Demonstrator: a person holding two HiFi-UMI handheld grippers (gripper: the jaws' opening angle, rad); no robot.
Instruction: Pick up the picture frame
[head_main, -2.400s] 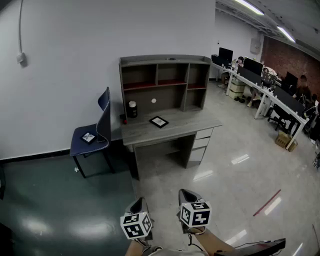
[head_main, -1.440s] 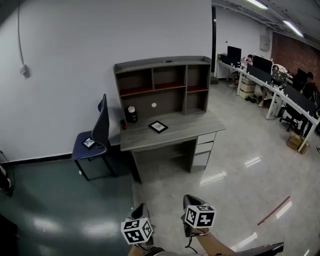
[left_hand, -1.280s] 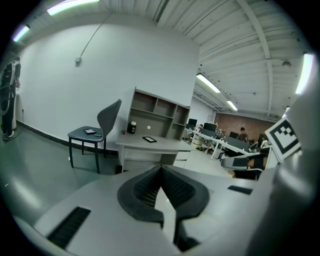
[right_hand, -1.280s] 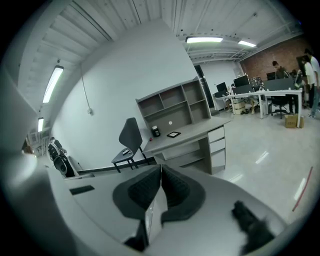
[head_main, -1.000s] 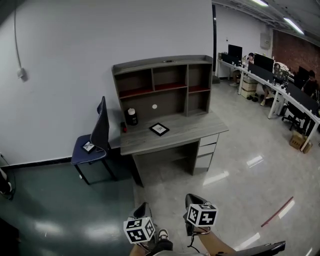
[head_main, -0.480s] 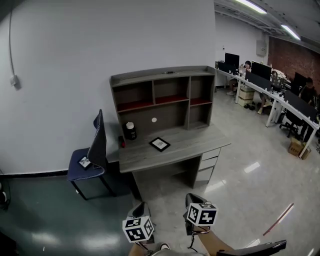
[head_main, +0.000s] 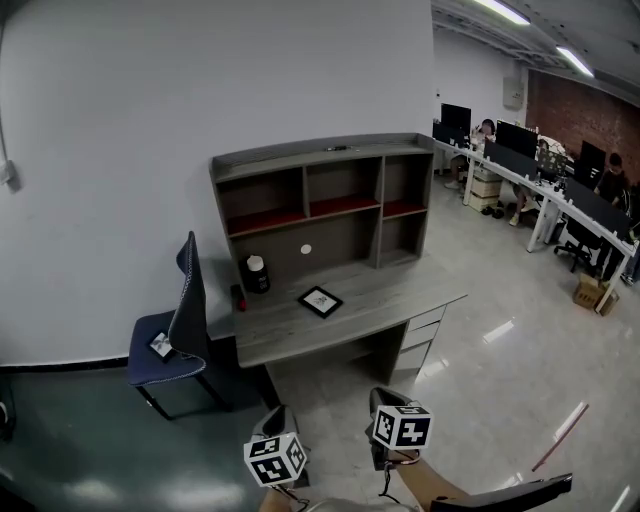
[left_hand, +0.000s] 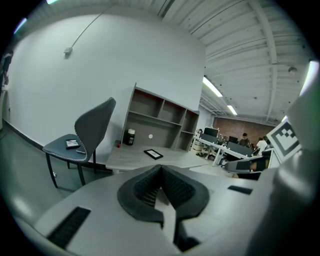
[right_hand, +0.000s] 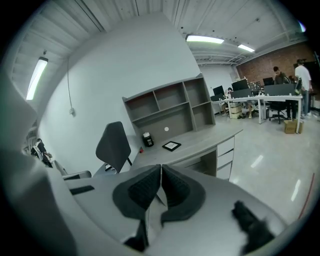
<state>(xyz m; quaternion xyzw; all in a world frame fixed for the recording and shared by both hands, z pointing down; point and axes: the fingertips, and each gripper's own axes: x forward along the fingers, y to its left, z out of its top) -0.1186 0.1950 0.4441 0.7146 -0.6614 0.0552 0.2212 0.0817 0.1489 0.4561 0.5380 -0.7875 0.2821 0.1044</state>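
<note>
A small black picture frame lies flat on the grey desk, in front of the shelf unit; it also shows as the picture frame in the left gripper view and the picture frame in the right gripper view. My left gripper and right gripper hang low at the bottom of the head view, well short of the desk. Both are shut with nothing between the jaws: left gripper, right gripper.
A black jar stands on the desk's left rear. A dark blue chair with a small item on its seat stands left of the desk. The hutch rises behind the frame. People sit at long desks far right.
The desk and chair have grown nearer and shifted in the head view as I walk toward them; both grippers stay shut at the bottom of the picture.
</note>
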